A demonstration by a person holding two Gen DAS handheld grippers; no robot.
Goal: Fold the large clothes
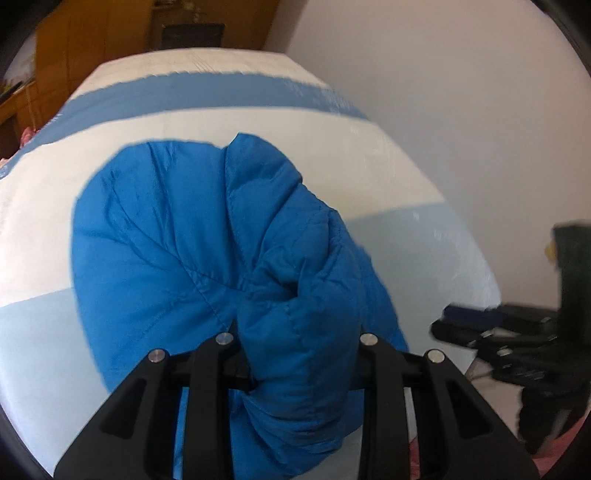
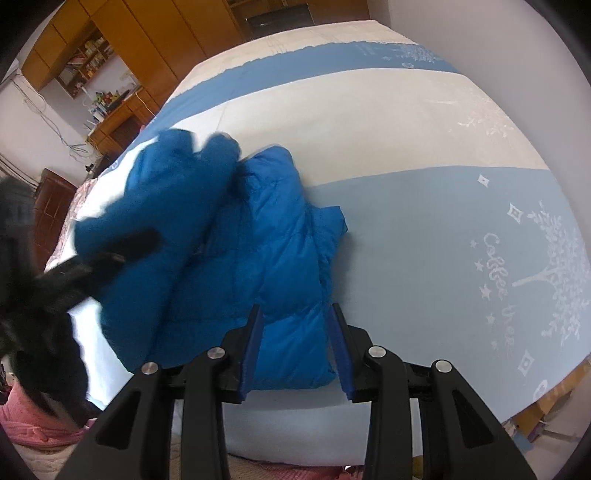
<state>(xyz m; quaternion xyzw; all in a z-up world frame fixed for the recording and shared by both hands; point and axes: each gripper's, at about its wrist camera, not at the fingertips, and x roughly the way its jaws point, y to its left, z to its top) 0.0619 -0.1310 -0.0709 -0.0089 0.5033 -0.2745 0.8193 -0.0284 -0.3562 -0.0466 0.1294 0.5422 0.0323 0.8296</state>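
2 grippers: left gripper clamps a jacket fold, lifted; right gripper spread, straddling its near hem.

The left wrist view looks forward along the left tool from very near, down over the blue jacket and along the bed toward a wooden cabinet. The right wrist view sits a little higher and further right, facing the same way past the right tool. Both views share the jacket, the striped bed cover and the cabinet; each view also catches the other tool at its side, blurred
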